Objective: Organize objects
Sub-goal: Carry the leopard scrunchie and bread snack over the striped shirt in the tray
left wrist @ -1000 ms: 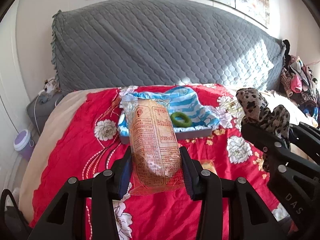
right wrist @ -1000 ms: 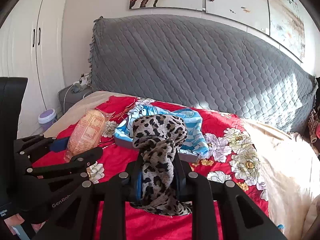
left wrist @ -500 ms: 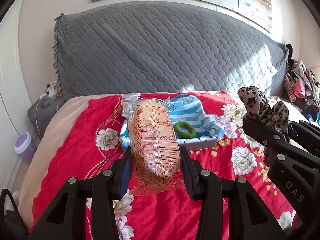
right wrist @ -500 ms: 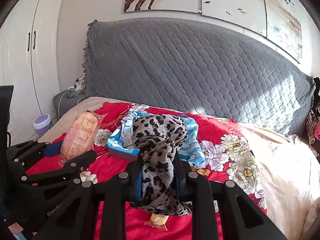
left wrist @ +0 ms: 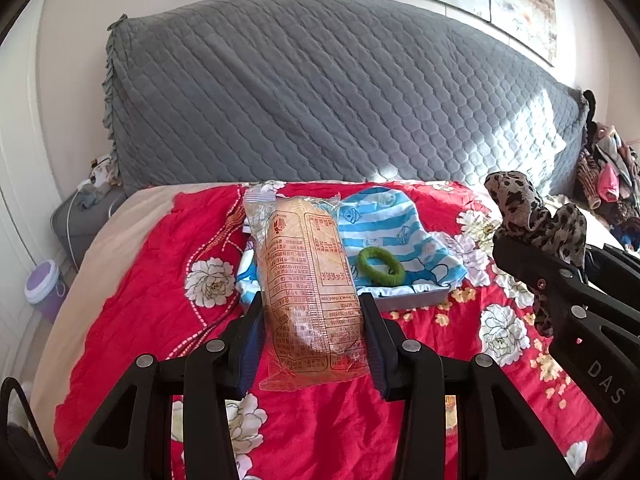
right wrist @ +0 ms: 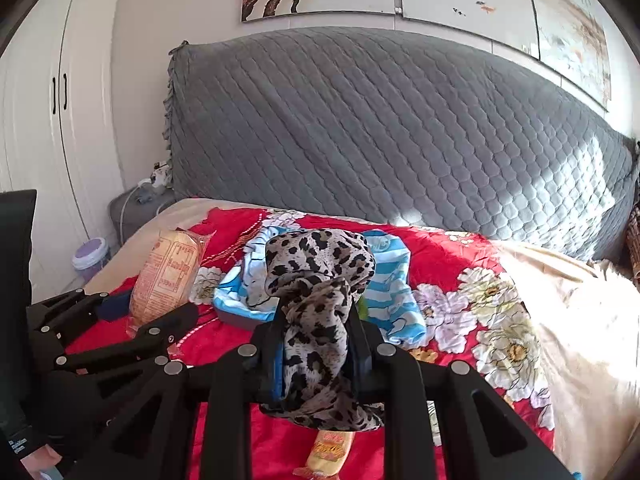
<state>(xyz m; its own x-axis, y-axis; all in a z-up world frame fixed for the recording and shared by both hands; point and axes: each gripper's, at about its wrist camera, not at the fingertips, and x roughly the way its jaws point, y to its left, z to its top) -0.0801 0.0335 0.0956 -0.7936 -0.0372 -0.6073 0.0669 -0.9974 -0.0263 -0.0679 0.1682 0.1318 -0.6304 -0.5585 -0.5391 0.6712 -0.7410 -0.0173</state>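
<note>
My left gripper (left wrist: 312, 320) is shut on a wrapped bread packet (left wrist: 308, 284) and holds it above the red floral bedspread (left wrist: 160, 312). The packet also shows in the right wrist view (right wrist: 166, 276). My right gripper (right wrist: 314, 328) is shut on a leopard-print cloth (right wrist: 316, 312), also seen at the right of the left wrist view (left wrist: 536, 216). Ahead lies a grey tray (left wrist: 416, 300) covered by a blue striped cloth (left wrist: 384, 224) with a green hair tie (left wrist: 380, 266) on it.
A grey quilted headboard (left wrist: 320, 100) stands behind the bed. A small snack packet (right wrist: 328, 452) lies on the bedspread under my right gripper. A purple bin (left wrist: 42, 284) and a grey nightstand (left wrist: 84, 216) are at the left. Clothes (left wrist: 608, 176) are piled at the right.
Both grippers have risen and drawn back a little from the tray, still holding their loads. The snack packet has come into view below the right gripper.
</note>
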